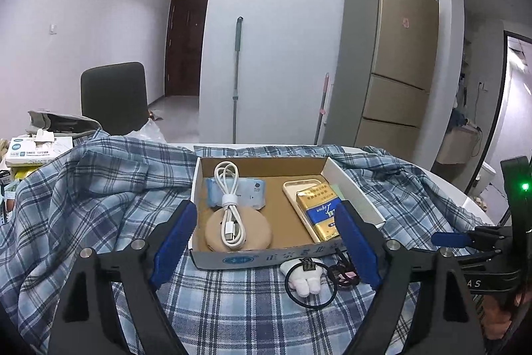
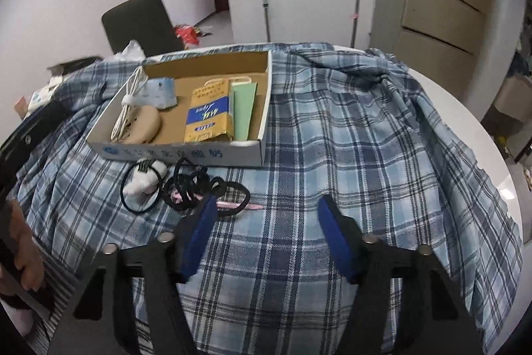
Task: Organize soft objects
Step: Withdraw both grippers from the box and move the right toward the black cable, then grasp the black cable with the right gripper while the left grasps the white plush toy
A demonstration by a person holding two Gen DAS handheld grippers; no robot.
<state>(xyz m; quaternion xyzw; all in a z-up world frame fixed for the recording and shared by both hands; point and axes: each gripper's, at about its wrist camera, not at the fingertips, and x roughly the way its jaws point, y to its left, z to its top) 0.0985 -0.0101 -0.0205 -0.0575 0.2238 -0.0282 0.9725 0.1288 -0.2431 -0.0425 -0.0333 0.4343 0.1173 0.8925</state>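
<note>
A shallow cardboard box (image 1: 262, 258) (image 2: 186, 152) sits on a blue plaid cloth (image 1: 109, 185) (image 2: 349, 135). It holds a white cable (image 1: 229, 205) (image 2: 128, 102) on a tan round pad (image 1: 212, 232) (image 2: 146, 125), a blue packet (image 1: 251, 190), a phone case (image 1: 296, 188) and a gold-blue pack (image 1: 324, 210) (image 2: 207, 115). In front of the box lie a white plush hair tie (image 1: 304, 280) (image 2: 143, 180) and black hair ties (image 2: 196, 185). My left gripper (image 1: 266, 252) is open, straddling the box front. My right gripper (image 2: 269, 228) is open and empty over the cloth, right of the hair ties.
A black chair (image 1: 114, 95) stands behind the table's left side. Tissue boxes and clutter (image 1: 36, 148) sit at the far left. The white table edge (image 2: 492, 135) curves at right. A fridge (image 1: 392, 55) and mop (image 1: 236, 72) stand behind.
</note>
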